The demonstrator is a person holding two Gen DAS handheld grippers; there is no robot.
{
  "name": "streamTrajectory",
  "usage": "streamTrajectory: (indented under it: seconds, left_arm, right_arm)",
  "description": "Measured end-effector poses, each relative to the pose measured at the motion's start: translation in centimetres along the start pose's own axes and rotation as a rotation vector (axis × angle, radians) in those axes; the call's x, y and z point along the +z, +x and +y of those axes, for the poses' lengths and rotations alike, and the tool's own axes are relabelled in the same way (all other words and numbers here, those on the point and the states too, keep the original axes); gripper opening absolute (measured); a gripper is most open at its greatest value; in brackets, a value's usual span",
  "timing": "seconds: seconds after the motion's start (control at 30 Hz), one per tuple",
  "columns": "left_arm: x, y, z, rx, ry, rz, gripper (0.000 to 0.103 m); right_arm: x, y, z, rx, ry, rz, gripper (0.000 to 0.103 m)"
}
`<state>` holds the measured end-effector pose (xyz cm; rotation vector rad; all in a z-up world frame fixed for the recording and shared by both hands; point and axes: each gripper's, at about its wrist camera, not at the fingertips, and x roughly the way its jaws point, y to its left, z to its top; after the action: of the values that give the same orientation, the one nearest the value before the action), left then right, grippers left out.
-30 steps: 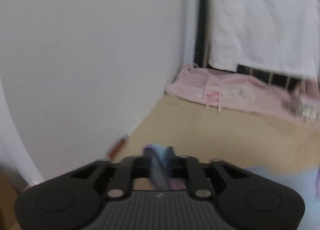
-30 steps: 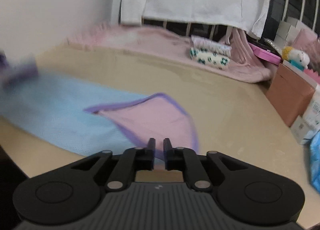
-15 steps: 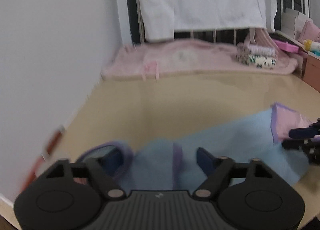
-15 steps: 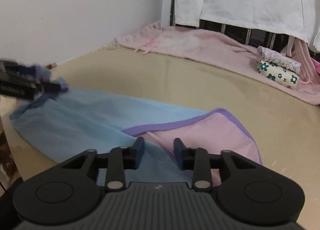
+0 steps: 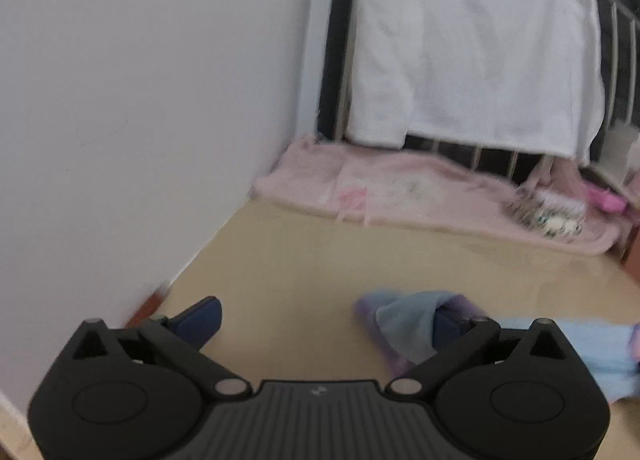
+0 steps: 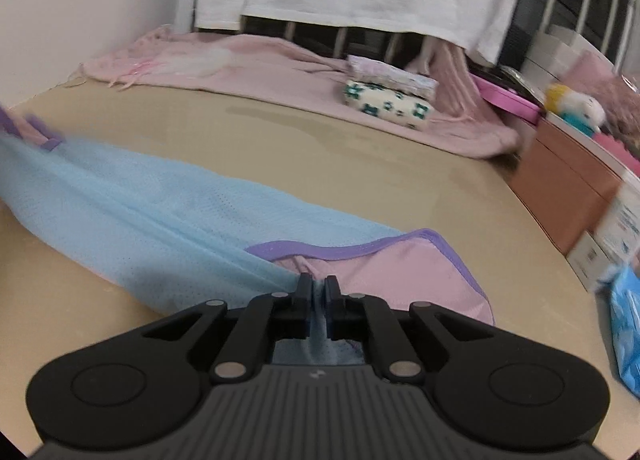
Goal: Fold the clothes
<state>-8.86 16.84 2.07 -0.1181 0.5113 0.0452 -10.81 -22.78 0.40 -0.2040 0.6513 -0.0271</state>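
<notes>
Beige tabletop (image 6: 360, 164) against a white wall (image 5: 140, 100), pink blanket (image 6: 280, 64) along the far edge. Right gripper (image 6: 318, 292): jaws clenched on a bunched fold of the blue mesh garment (image 6: 140, 196), which lies stretched across the near table toward the left. Left gripper (image 5: 324, 316): jaws spread wide, holding nothing; the garment's purple-trimmed end (image 5: 404, 320) drapes against its right finger. Risk: with one end free, any pull by the right gripper would likely drag and skew the cloth; the draped end may snag.
</notes>
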Motion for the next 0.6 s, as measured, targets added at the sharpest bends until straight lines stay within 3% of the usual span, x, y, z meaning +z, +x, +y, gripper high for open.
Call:
streamTrajectory:
  seconds: [0.13,0.23,0.3,0.4,0.47,0.53,0.6]
  left_arm:
    - [0.3,-0.8,-0.1,0.037,-0.014,0.014,0.103]
    - [0.8,-2.9,-0.4,-0.039,-0.040,0.049,0.103]
    - [0.4,-3.1,-1.1,-0.137,0.018,0.143,0.103]
    - [-2.2,-3.1,-2.8,-0.162,0.280,0.181,0.102]
    - [-3.5,-3.7,-3.0,-0.199,0.358,0.190,0.102]
    - [-3.2,-4.5,-1.8,-0.330,0.294,0.166,0.102]
    - [-2.6,-5.2,-0.5,-0.470,0.193,0.130,0.102]
  right_arm:
    - [-0.3,-0.3,0.3,-0.004,-0.012,0.005,0.006]
    - [-0.6,-0.6,0.4,0.001,-0.013,-0.004,0.007]
    - [-0.4,-1.1,0.0,0.025,0.013,-0.007,0.008]
    - [-0.1,-4.2,-1.3,0.136,0.071,-0.097,0.014]
    - [0.1,-5.5,-2.2,0.208,0.102,-0.129,0.035]
    - [0.0,-4.8,-2.5,0.231,0.094,-0.111,0.042]
    - [-0.1,-4.0,-2.8,0.254,0.086,-0.093,0.042]
